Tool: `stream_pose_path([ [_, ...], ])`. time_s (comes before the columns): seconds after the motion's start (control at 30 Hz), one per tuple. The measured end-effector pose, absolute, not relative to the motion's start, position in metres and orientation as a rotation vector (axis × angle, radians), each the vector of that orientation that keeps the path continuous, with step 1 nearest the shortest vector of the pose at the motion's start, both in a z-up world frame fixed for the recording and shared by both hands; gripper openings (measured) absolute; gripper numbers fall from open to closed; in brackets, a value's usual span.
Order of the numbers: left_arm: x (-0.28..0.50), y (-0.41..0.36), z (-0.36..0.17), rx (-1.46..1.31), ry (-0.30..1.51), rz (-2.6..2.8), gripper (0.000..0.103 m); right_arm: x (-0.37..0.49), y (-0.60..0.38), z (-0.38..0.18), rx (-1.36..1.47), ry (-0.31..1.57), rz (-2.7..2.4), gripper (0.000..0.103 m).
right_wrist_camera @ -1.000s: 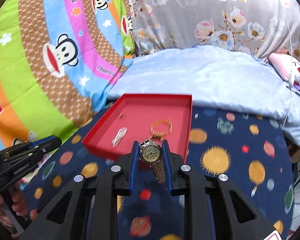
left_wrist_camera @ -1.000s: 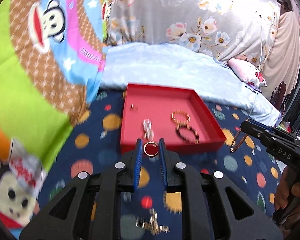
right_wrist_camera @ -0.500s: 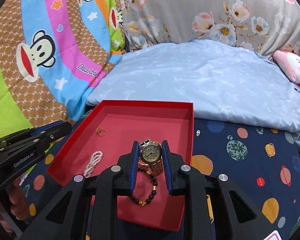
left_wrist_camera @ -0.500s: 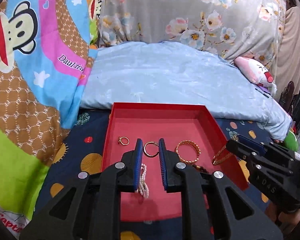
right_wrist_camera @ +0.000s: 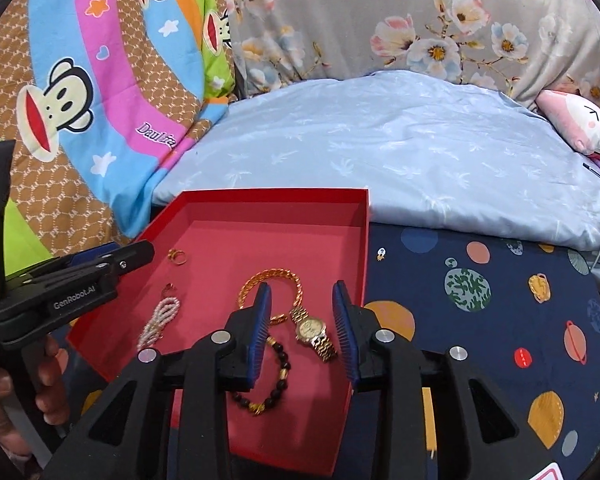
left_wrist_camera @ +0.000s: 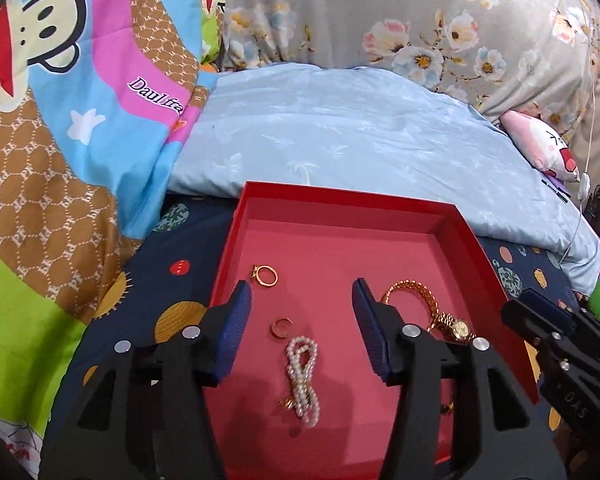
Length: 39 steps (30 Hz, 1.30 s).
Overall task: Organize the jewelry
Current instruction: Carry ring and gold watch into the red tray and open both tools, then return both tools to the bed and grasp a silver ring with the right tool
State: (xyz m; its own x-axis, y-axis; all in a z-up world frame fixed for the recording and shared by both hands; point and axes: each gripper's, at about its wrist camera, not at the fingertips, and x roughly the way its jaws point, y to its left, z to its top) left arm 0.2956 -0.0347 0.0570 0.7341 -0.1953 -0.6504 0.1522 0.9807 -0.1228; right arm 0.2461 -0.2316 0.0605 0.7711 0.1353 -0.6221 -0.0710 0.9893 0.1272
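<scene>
Both grippers hover inside the red tray [left_wrist_camera: 456,216], jaws just opened and clear: the left gripper [left_wrist_camera: 300,320] above the small ring [left_wrist_camera: 281,327], the right gripper [right_wrist_camera: 302,320] straddling the gold watch [right_wrist_camera: 313,330] near the tray's right wall.

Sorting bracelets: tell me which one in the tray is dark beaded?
The black bead bracelet, nearest the camera beside the watch; the chain bracelet is gold.

A home bedroom: cartoon-monkey quilt [right_wrist_camera: 100,92], floral bedding [right_wrist_camera: 400,20], pale blue pillow [right_wrist_camera: 380,152], planet-print sheet [right_wrist_camera: 500,300].
</scene>
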Motion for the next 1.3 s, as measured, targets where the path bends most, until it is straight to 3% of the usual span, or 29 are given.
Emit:
stream_pose_path([
  [0.4,0.206,-0.009,0.068,-0.074,0.712,-0.229,0.051,0.148,-0.214,0.065,0.144,0.685,0.165,0.039],
  [0.83,0.086,0.019,0.025,-0.081,0.799,-0.210,0.051,0.044,-0.186,0.025,0.157,0.810,0.194,0.039],
  [1.3,0.063,0.025,-0.003,-0.094,0.855,-0.196,0.051,0.022,-0.183,0.003,0.180,0.856,0.185,0.040],
])
